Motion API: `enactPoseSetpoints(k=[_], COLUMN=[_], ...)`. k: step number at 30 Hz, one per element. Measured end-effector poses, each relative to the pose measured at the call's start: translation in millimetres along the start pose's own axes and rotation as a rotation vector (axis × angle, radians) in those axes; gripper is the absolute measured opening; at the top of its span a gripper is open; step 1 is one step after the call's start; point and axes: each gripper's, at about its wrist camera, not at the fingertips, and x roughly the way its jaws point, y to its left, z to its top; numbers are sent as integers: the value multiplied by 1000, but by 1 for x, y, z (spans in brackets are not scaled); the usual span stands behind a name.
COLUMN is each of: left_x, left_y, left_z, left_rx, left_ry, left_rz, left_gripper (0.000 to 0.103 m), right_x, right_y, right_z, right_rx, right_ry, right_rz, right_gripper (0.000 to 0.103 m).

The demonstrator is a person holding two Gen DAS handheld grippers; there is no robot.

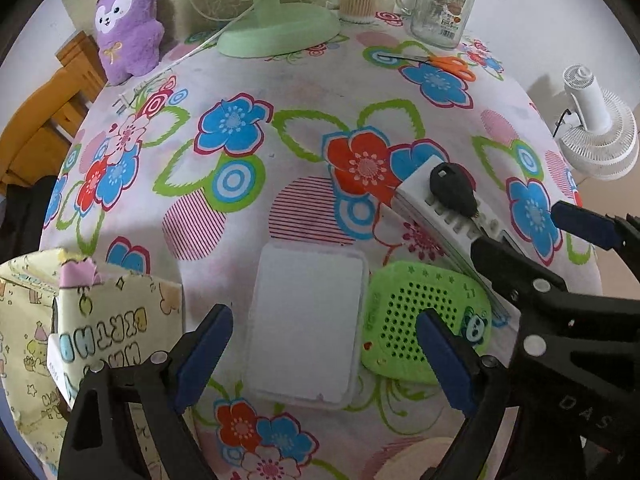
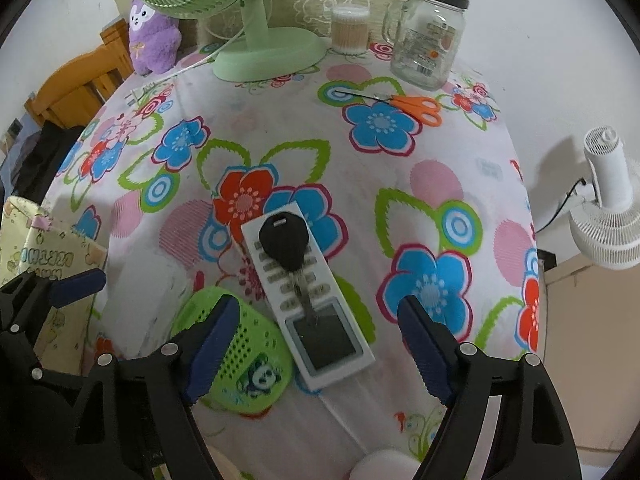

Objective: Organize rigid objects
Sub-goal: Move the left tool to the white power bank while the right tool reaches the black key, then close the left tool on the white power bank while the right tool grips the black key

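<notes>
Between the spread jaws of the right gripper [image 2: 316, 344], a white remote [image 2: 308, 300] lies flat on the flowered tabletop [image 2: 440, 184], its screen end toward the camera and its button end pointing away; neither pad touches it. Along the remote's length rests a key [image 2: 286, 246] with a black head over the buttons and its metal blade reaching the dark screen. Just left of the remote, touching or slightly under its edge, lies a green perforated case [image 2: 244, 356] with a panda print, partly behind the right gripper's left finger. The left gripper [image 1: 324, 356] also stands wide open, holding nothing, and a flat white box [image 1: 306, 324] lies on the tabletop between its jaws, beside the green case. A patterned paper bag [image 1: 100, 320] stands at the left edge. Far back stand a green fan [image 2: 256, 40], a purple plush [image 2: 154, 38], a glass jar [image 2: 426, 44], a tub of cotton swabs [image 2: 351, 28] and orange scissors [image 2: 416, 106].
</notes>
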Motion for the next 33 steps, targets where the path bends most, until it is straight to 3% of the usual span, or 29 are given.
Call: enactPoseSetpoints(k=[15,21,23,27,29,33], left_x=[20,23,24,25,24,22], left_y=[11,13,15,18,19,20], left_z=[16,19,21,22,20,16], left_rx=[-15,-22,-21,-29,-32,-26], left_ry=[57,66,67,71,74,73], left_rz=[20,7,2,-6,-9,-10], left_gripper=[82,82,81,79,78,77], right_x=[33,37,37,36,33,31], right_y=[8,10,14,17,16,21], right_z=[24,31,32,32,32,29], right_rx=[-16,-1,-9,-20,-13,-31], right_ry=[37,31,29,23,16,17], right_rz=[9,39,64,45,49,23], right_gripper=[71,59,46,45,35,35])
